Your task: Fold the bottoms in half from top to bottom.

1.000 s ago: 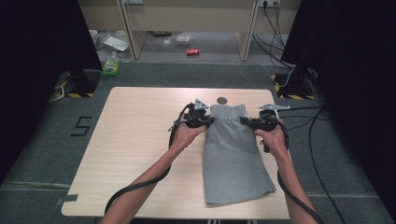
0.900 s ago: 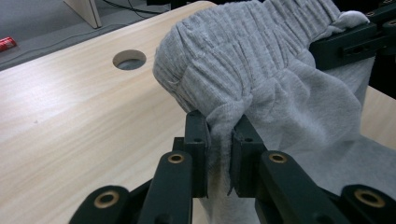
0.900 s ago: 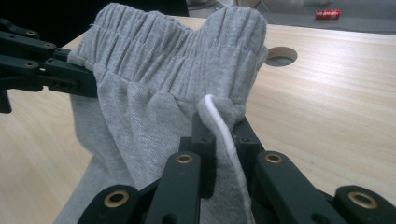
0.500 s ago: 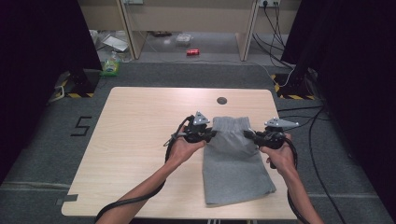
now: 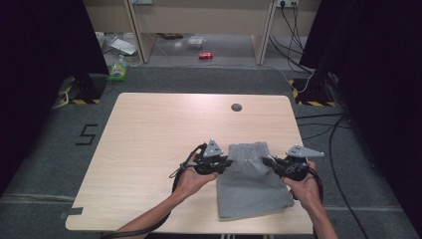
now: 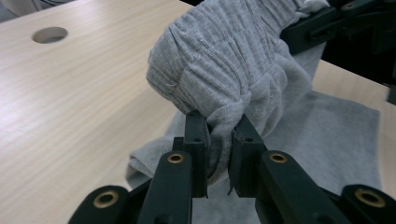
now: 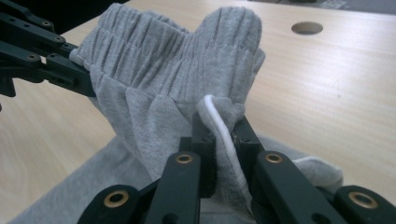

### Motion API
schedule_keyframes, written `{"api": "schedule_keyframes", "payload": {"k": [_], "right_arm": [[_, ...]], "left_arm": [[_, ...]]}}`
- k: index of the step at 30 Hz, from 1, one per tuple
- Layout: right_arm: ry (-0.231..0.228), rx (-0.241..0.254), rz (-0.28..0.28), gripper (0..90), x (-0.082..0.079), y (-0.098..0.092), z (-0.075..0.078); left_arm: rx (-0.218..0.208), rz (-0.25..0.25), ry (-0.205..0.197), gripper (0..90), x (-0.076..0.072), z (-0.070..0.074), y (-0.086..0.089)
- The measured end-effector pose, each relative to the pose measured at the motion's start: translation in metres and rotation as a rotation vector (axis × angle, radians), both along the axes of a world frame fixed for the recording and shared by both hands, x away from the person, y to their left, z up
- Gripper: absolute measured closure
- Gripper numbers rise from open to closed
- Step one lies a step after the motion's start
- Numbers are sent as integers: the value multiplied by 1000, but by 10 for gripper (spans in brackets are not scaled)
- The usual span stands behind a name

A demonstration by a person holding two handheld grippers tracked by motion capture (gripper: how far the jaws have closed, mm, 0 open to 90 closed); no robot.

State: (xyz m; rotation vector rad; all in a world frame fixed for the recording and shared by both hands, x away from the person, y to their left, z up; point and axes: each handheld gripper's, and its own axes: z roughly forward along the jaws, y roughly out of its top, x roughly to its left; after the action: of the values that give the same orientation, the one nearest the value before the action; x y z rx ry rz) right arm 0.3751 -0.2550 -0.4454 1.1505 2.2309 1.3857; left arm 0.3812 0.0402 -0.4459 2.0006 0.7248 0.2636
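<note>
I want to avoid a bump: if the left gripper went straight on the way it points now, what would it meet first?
The left gripper already clamps the grey garment, so that bunched waistband comes first. Straight beyond it sits the right gripper, pinching the opposite edge; how far off is unclear.

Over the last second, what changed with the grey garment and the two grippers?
Both grippers, left and right, drew back toward the person, pulling the garment's waistband with them, so the grey garment now lies nearer the table's near edge. Both jaws stayed clamped on the waistband; the grip did not change.
</note>
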Motion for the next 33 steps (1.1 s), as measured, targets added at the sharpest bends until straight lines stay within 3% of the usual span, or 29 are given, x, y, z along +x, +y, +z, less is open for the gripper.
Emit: {"api": "schedule_keyframes", "payload": {"k": [13, 21, 25, 30, 33], "right_arm": [[43, -46, 4, 831, -33, -9, -27], [62, -58, 2, 775, -41, -11, -36], [78, -44, -4, 622, -42, -9, -31], [30, -55, -18, 544, -39, -7, -9], [35, -59, -22, 516, -35, -4, -4]], "left_arm": [[1, -47, 37, 787, -29, -32, -9], [3, -57, 61, 767, -37, -47, -9], [3, -62, 61, 750, -40, -49, -9], [-8, -80, 76, 676, -43, -47, -11], [-17, -106, 90, 579, -45, -42, -10]]}}
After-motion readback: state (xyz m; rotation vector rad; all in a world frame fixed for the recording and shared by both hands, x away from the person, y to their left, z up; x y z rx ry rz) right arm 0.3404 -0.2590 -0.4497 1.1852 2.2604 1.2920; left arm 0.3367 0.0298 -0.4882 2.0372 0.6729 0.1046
